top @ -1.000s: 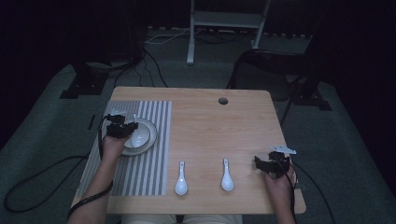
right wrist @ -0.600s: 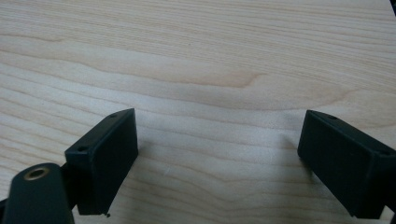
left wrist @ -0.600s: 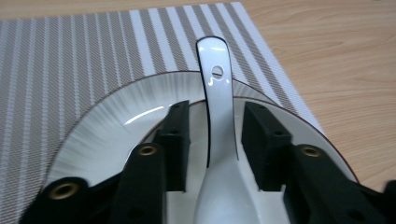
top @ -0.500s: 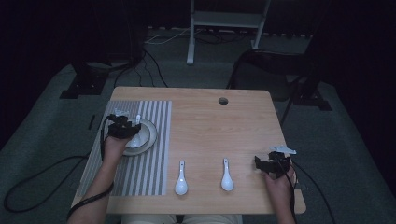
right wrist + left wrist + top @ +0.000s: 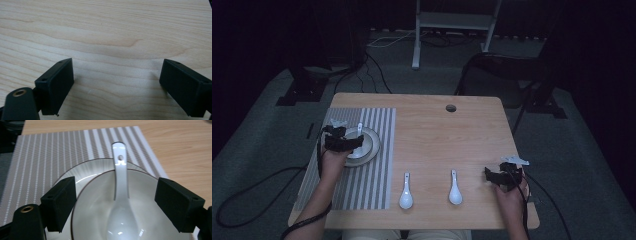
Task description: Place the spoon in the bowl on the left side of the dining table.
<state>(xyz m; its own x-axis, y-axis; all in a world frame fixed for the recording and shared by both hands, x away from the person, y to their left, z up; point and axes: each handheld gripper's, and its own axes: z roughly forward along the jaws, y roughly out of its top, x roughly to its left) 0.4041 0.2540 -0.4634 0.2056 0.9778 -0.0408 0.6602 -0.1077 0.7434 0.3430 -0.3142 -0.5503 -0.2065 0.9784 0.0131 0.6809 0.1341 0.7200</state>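
Left gripper: drawn back slightly toward the person since earlier, jaws spread, hovering over bowl. One bowl on one plate on striped mat; one spoon inside, between the jaws. Right gripper: spread over bare table, unmoved. Three spoons total.

You are working at a light wooden table with a round cable hole close to its far edge, a little right of the middle. A grey-and-white striped mat covers the left part of the table, running from near the far edge to near your edge. On the mat, toward its far end, sits a plate. Two white spoons lie on the bare wood near your edge, handles pointing away from you: one spoon just right of the mat, the other spoon further right, apart from it.
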